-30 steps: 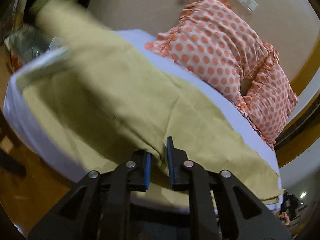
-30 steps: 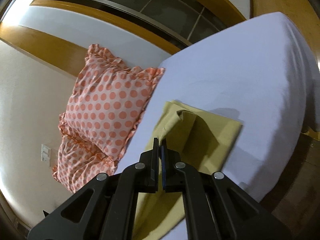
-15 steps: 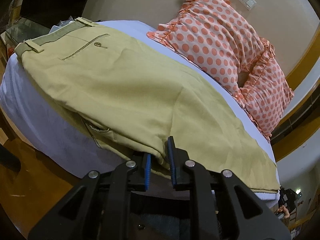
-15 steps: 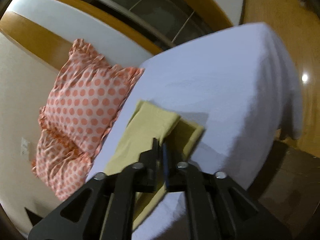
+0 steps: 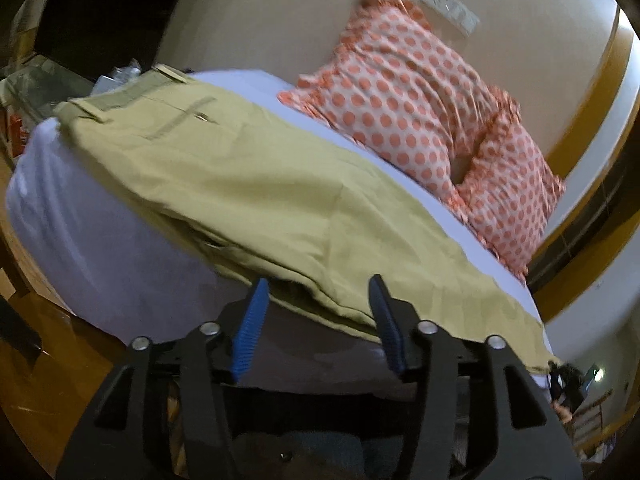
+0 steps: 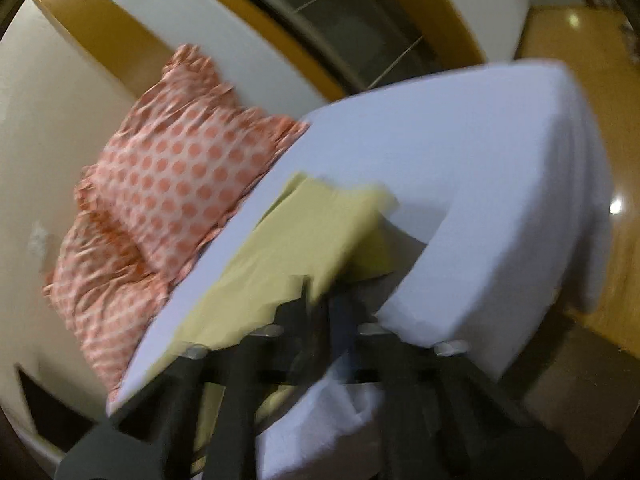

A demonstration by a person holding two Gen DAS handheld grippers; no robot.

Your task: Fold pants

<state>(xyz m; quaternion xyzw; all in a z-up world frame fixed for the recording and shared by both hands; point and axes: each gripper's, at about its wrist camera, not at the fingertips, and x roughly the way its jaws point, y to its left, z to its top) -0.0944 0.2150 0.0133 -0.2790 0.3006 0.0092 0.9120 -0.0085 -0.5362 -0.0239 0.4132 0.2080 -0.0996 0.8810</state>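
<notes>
Pants of olive-khaki cotton (image 5: pixel 256 184) lie lengthwise across the white-sheeted mattress (image 5: pixel 100 240), waistband at the far end, legs stacked one on the other, hems near the mattress corner in my right view. Half a second ago my left gripper (image 5: pixel 316 312) was pinched on the near fold edge; its blue-padded fingers (image 5: pixel 250 328) now stand wide apart with the cloth edge lying loose between them, touching neither pad that I can confirm. I judge the lengthwise fold has been laid down and released on this side. My right gripper (image 6: pixel 320 304) was clamped on the leg ends in the earlier pictures; the present picture is motion-blurred, the fabric edge sits at the finger tips, and I cannot tell whether the jaws are apart or together. Two orange polka-dot ruffled pillows (image 5: pixel 420 92) rest against the beige wall, clear of the garment. Next required, in my judgement: a crosswise fold, hems toward waistband
</notes>
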